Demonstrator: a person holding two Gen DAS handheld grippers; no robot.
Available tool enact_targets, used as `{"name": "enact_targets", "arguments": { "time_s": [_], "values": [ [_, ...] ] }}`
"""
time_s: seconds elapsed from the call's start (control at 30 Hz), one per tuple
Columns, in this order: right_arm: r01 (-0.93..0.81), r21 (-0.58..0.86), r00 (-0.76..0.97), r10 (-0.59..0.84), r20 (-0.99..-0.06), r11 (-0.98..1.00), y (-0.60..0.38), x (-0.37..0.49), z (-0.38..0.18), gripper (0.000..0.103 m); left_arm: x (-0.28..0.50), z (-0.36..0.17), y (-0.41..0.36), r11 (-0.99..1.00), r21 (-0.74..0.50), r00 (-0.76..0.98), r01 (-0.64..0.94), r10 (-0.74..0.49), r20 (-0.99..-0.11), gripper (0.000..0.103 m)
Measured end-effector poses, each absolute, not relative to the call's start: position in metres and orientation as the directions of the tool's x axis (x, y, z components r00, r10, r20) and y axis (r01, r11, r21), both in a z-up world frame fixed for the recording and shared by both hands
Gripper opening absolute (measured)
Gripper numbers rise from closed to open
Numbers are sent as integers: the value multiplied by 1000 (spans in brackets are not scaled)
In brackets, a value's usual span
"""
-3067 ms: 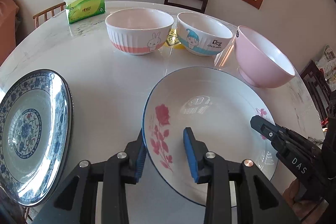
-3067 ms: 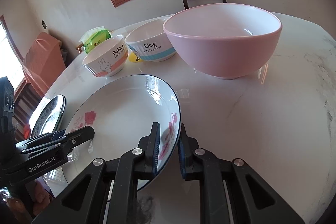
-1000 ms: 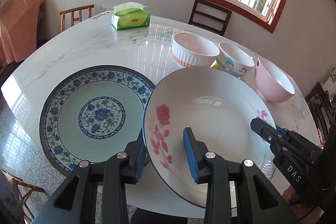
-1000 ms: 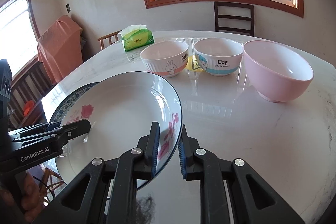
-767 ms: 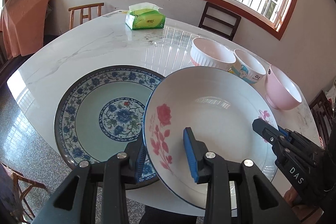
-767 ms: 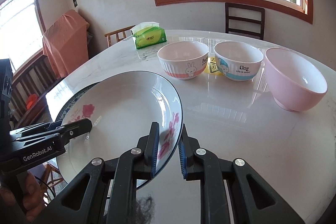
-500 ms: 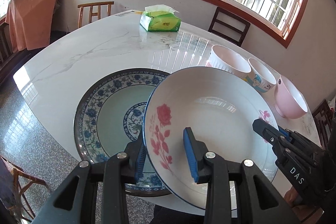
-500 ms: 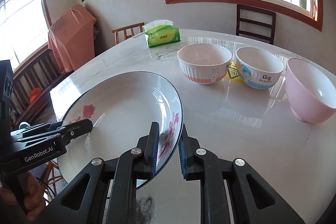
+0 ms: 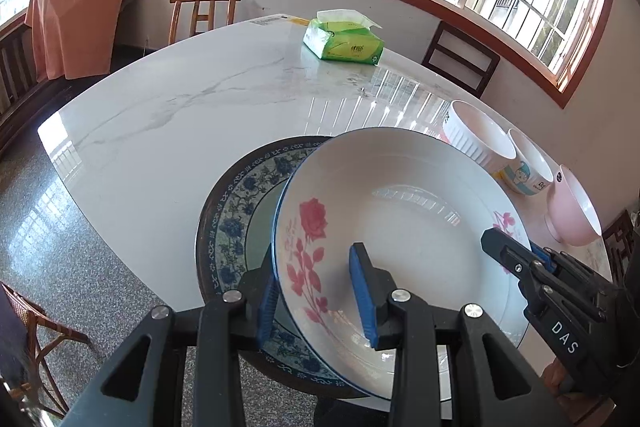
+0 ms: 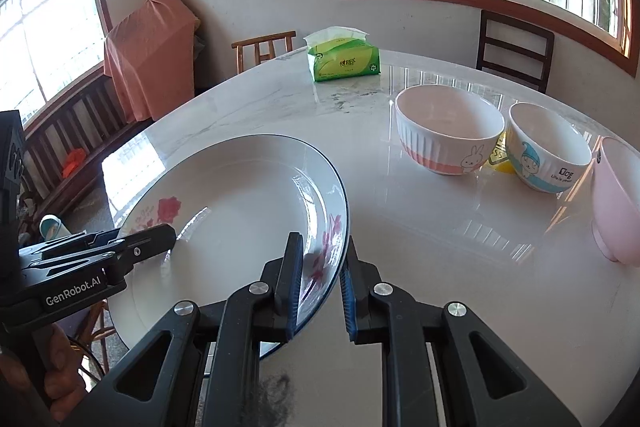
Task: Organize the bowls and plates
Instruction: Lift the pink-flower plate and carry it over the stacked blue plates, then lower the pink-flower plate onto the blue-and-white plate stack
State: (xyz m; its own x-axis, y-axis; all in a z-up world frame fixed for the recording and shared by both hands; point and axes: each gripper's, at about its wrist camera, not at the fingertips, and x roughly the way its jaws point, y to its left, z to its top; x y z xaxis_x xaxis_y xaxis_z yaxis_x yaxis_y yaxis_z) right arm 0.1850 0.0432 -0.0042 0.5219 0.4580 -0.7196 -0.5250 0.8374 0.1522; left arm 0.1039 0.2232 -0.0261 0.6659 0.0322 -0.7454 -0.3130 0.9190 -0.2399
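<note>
White rose plate [image 9: 400,211] is up off the marble desk [image 9: 192,115], tilted over the blue plate [image 9: 232,227]; I've got left tongs [image 9: 316,291] clamped on its left rim and right tongs [image 10: 320,283] pinching the right rim. Three bowls [image 10: 448,131] sit in a row beyond, a tissue pack [image 10: 344,61] farther back.

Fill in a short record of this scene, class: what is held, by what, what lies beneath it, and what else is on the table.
held: white round plate with red rose print
by: left tongs and right tongs, both shut on its rim
beneath: blue-patterned round plate, partly covered
table: white marble top
bowls: three in a row, rabbit bowl first
</note>
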Motion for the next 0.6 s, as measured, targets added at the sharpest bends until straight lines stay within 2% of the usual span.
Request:
{"name": "enact_targets", "arguments": {
  "time_s": [0.6],
  "values": [
    [-552, 150, 500, 469, -728, 820, 69, 192, -12, 17, 111, -35, 249, 903, -255, 654, -346, 37, -755, 34]
  ]
}}
